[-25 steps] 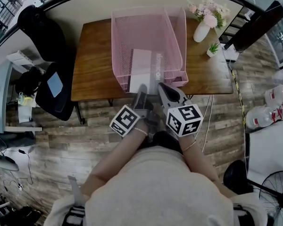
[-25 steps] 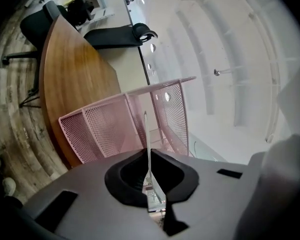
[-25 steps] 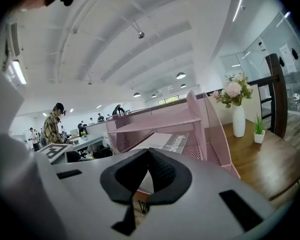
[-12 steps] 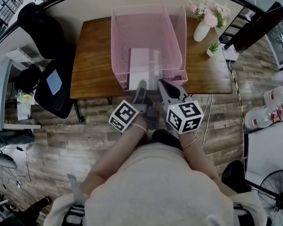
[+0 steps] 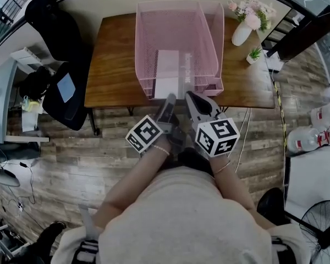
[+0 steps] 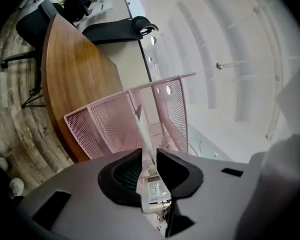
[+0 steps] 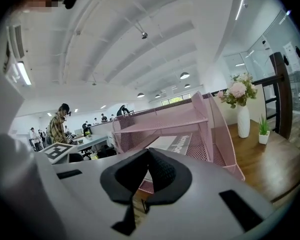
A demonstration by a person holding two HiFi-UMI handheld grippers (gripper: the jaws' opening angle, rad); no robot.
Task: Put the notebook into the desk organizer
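One notebook [image 5: 168, 70], one desk organizer [image 5: 146, 48], two grippers.
My left gripper [image 5: 169, 99] clamped the notebook's edge inside the organizer; my right gripper [image 5: 190, 95] sat before it, jaws closed empty.

The desk organizer [image 5: 154, 48] is set at the middle of the bench [image 5: 113, 65], with the notebook [image 5: 168, 73] laid in its lower tray. A vase [image 5: 242, 34] and a small plant [image 5: 254, 54] are placed to its right; a chair [image 5: 66, 92] is parked left of the bench.

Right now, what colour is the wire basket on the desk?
Pink, in fine mesh. The desk organizer shows best in the head view.
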